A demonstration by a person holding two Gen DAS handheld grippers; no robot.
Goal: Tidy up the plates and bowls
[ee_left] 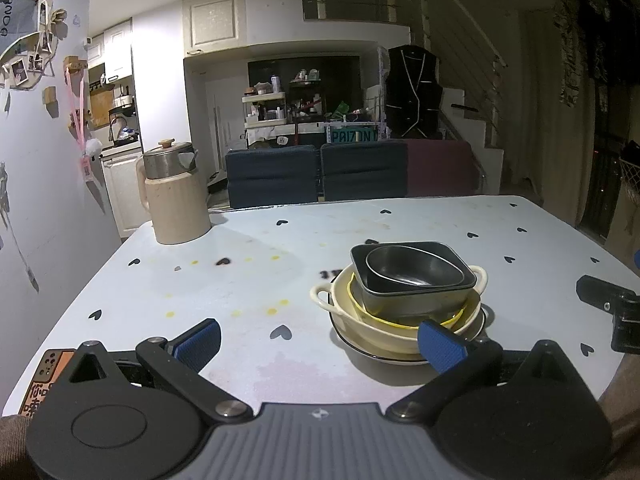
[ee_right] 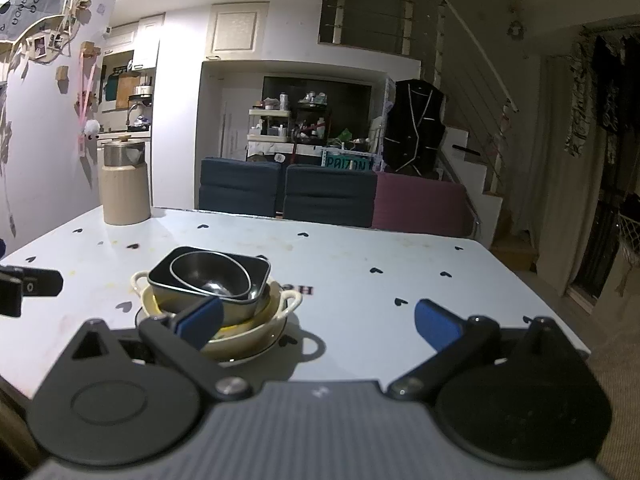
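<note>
the table [ee_left: 280,248], pale blue with small black hearts, has wide bare room around the dish stack: open surface runs from the stack back to the far edge and out to the right edge, and more bare top lies left of the stack toward the cream kettle [ee_left: 174,198], which stands well apart from the stack near the far left corner. beyond the far edge from the stack stand two dark blue chair backs [ee_left: 316,174] and a maroon one. the stack sits near the table's near edge. the left gripper [ee_left: 320,342] is held low and level just short of the stack, its jaws spread wide with nothing between them; its right blue pad [ee_left: 440,344] overlaps the near rim of the stack in view, though contact cannot be told. the right gripper [ee_right: 320,322] hangs on the other side, to the right of the stack, also level and spread wide and empty, its left pad [ee_right: 200,322] in front of the stack's near rim. each gripper's black body shows at the edge of the other's view. the stack nests from the bottom up: a white plate [ee_left: 400,356] with a dark rim, a cream two-handled bowl [ee_left: 360,316], a yellow-rimmed dish [ee_left: 384,318] inside that, a dark square bowl [ee_left: 416,294] tilted in it, and a dark oval bowl [ee_left: 416,270] lying inside the square one, empty.
</note>
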